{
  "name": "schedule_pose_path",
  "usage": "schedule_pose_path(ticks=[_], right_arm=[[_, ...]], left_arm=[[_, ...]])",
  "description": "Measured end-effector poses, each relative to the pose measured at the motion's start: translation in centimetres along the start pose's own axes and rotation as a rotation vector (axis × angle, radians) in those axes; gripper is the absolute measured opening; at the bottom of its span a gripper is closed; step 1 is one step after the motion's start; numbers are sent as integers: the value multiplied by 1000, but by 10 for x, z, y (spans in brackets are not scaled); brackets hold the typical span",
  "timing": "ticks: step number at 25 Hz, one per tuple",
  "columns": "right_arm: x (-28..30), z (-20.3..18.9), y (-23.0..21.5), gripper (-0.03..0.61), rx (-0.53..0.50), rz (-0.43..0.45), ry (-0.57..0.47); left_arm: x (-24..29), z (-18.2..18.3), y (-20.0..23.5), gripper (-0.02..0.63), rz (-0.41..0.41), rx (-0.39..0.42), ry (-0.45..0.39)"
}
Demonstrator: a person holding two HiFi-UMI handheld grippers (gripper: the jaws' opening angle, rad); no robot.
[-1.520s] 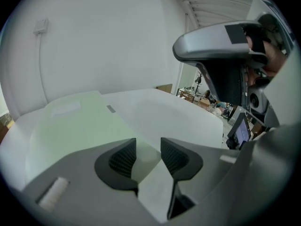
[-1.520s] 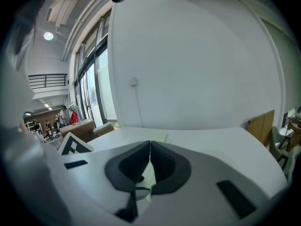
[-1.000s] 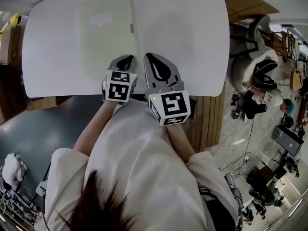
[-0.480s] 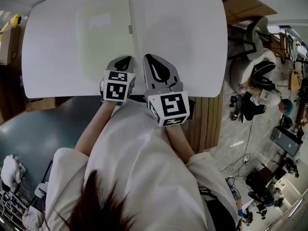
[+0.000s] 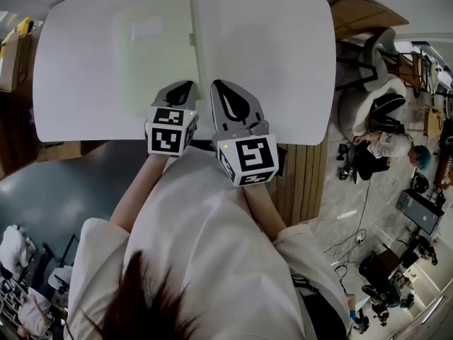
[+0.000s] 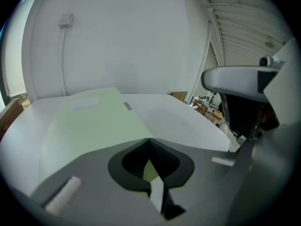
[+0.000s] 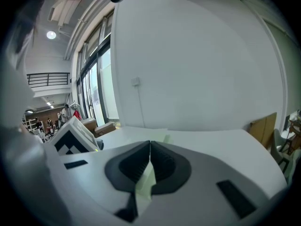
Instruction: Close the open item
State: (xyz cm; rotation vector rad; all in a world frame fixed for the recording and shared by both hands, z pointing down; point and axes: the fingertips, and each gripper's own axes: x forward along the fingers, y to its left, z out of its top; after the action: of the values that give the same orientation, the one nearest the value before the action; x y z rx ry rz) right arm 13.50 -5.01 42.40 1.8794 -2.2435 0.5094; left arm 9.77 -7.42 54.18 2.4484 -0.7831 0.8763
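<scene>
At the table (image 5: 283, 55) edge | left gripper (image 5: 181, 91), right gripper (image 5: 228, 91): jaws together, empty | green folder (image 5: 152, 66) lay flat, seemingly closed | nothing left

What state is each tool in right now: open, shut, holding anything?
Left tool: closed, jaws together, holding nothing.
Right tool: closed, jaws together, holding nothing.

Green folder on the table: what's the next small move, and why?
The green folder lies flat on the table with no raised flap that I can see, so it looks closed already. The left hand-held gripper and right hand-held gripper sit at the near edge, jaws together, apparently holding nothing. So probably just draw both back clear of the table.
</scene>
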Motion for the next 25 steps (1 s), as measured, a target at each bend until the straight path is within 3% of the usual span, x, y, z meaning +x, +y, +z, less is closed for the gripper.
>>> schedule_pose_path(ticks=[12, 25], right_arm=[[4, 5, 4, 11, -15, 17, -4], [11, 3, 16, 11, -48, 33, -14]], left_arm=[[-23, 29, 3, 8, 22, 5, -106], [-45, 33, 21, 8, 64, -14, -195]])
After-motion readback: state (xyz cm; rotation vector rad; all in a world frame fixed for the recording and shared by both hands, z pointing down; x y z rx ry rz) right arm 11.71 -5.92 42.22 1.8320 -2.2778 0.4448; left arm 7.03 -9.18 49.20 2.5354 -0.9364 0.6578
